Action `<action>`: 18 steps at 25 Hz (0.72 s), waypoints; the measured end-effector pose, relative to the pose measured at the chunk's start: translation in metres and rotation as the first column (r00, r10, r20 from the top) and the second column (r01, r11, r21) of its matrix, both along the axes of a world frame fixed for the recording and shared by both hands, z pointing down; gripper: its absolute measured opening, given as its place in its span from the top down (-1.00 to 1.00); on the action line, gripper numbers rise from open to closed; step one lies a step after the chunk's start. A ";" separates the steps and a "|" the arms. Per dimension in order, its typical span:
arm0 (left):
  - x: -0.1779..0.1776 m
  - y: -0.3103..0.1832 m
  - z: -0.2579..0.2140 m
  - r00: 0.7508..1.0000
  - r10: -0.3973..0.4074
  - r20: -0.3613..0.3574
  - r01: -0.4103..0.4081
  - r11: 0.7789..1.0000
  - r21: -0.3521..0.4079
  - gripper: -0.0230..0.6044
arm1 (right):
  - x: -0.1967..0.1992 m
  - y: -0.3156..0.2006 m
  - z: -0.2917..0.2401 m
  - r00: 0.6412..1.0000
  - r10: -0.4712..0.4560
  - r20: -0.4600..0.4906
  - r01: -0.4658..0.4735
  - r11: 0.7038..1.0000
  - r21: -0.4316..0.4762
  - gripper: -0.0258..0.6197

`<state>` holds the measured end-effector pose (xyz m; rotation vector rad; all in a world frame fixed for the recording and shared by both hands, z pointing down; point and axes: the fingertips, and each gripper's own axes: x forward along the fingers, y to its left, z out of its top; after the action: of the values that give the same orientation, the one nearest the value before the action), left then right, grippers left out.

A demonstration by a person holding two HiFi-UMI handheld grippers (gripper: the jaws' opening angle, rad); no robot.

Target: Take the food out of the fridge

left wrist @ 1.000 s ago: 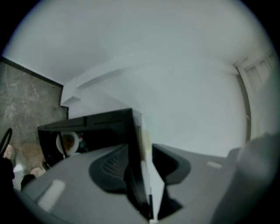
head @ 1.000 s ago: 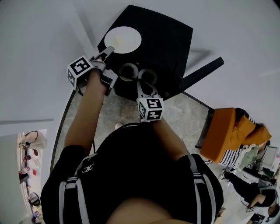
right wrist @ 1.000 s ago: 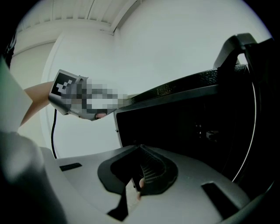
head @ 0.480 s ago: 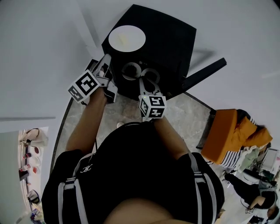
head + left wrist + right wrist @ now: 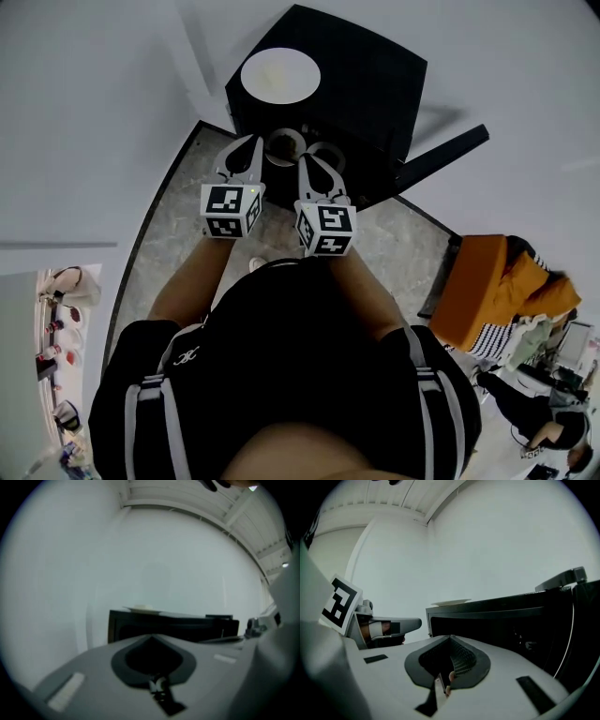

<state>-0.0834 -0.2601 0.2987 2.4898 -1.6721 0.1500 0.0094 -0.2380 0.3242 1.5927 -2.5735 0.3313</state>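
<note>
- Left gripper view first: the left gripper (image 5: 151, 637) is clenched. Its jaws have just been closing and they meet on nothing at all; it points about level at the black fridge (image 5: 123, 626), which reads to me as a parked pose, not a reach
- Up on the fridge's roof sits the white plate (image 5: 307, 86), and on it the food (image 5: 273, 78), outside the cabinet, so by my reckoning the job is as good as done; the flat top is the handiest landing spot next to the opening
- How it looks: a low, pale yellowish patch near the plate's middle, too small to say what kind of food it is
- Right gripper view now: the right gripper (image 5: 450, 637) has its jaws pressed together too, with nothing between them; it hangs just beside its partner, both near the fridge's open front
- Far right, the door (image 5: 441, 153) stands swung wide, leaving the front free for reaching in; the inside is dark and I cannot tell whether anything is left there
</note>
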 end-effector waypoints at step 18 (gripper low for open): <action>0.017 0.015 0.014 0.998 0.038 -0.055 -0.040 0.998 -0.041 0.92 | 0.000 0.004 0.007 0.999 0.047 -0.001 -0.047 0.999 -0.026 0.93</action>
<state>-0.0663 -0.2449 0.3130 2.4736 -1.5835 0.1195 0.0096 -0.2342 0.3312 1.6467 -2.5239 0.3660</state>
